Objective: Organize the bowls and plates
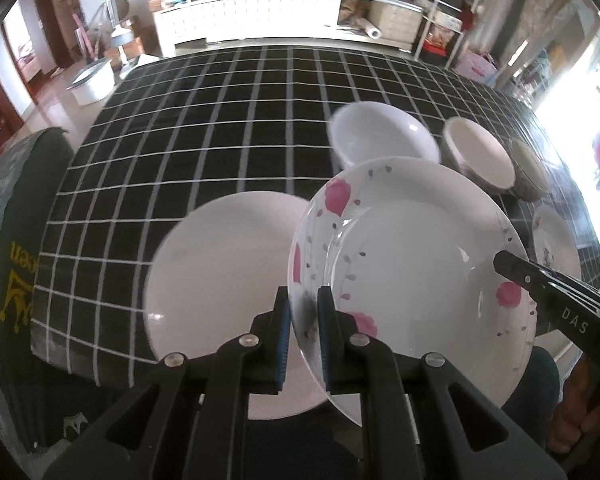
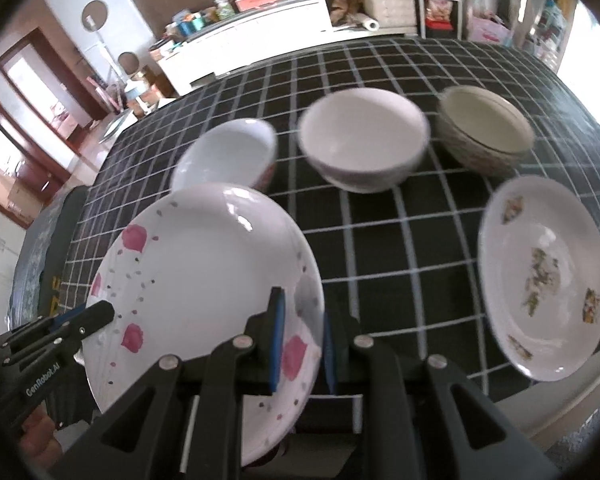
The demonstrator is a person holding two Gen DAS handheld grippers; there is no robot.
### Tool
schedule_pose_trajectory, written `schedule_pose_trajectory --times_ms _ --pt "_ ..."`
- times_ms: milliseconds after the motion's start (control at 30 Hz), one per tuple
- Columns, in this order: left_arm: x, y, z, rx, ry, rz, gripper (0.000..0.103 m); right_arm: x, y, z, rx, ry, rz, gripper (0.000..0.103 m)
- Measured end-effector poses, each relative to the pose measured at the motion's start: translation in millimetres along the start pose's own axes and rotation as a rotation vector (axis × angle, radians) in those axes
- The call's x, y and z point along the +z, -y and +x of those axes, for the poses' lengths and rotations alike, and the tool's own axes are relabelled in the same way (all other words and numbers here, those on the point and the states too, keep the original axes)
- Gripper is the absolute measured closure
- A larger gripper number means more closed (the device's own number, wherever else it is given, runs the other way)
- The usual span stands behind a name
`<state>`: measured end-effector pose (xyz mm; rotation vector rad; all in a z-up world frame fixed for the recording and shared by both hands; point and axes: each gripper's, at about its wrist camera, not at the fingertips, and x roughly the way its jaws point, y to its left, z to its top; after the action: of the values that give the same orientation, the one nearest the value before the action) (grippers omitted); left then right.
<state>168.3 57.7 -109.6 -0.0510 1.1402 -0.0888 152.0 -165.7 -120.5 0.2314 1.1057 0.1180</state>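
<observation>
Black cloth with a white grid covers the table (image 1: 220, 128), with cluttered white cabinets behind it.

Both tools grip one dish. The left gripper (image 1: 303, 340) has its blue-padded fingers nearly closed on the near-left rim of the white round plate with pink flowers and grey dotted sprigs (image 1: 412, 264). The right gripper (image 2: 303, 344) pinches the opposite rim the same way. Each tool shows in the other's camera at the far edge of the plate, which is lifted and tilted.

The step in hand seems to be carrying this plate onto the plain white round plate (image 1: 224, 264), which lies on the cloth just left of and partly under it. To do it well, level the plate first, keep both grips steady so the glazed rim does not slip, centre it over the plain one, lower it gently, and release only once it rests flat.

Beyond the grippers stand a plain white bowl (image 2: 228, 156), a larger white bowl (image 2: 362, 144) and a speckled, cream-lined bowl (image 2: 486, 132). To the right lies a white plate with small brown-green motifs (image 2: 540, 276).
</observation>
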Motion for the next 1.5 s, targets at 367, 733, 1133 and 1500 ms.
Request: schedule_pose_trajectory --times_ms 367,733,1133,1500 --pt "-14 -63 -4 0.057 -0.009 -0.097 0.092 -2 -57 32 0.04 -0.062 -0.091 0.082" --pt "-21 -83 11 0.097 -0.047 -0.133 0.092 -8 -80 58 0.043 -0.104 -0.124 0.082" --pt "-22 -98 26 0.105 -0.069 -0.159 0.092 -7 -93 68 0.035 -0.105 -0.161 0.082" --pt "-20 -106 37 0.117 -0.077 -0.18 0.092 -7 -98 79 0.025 -0.124 -0.187 0.082"
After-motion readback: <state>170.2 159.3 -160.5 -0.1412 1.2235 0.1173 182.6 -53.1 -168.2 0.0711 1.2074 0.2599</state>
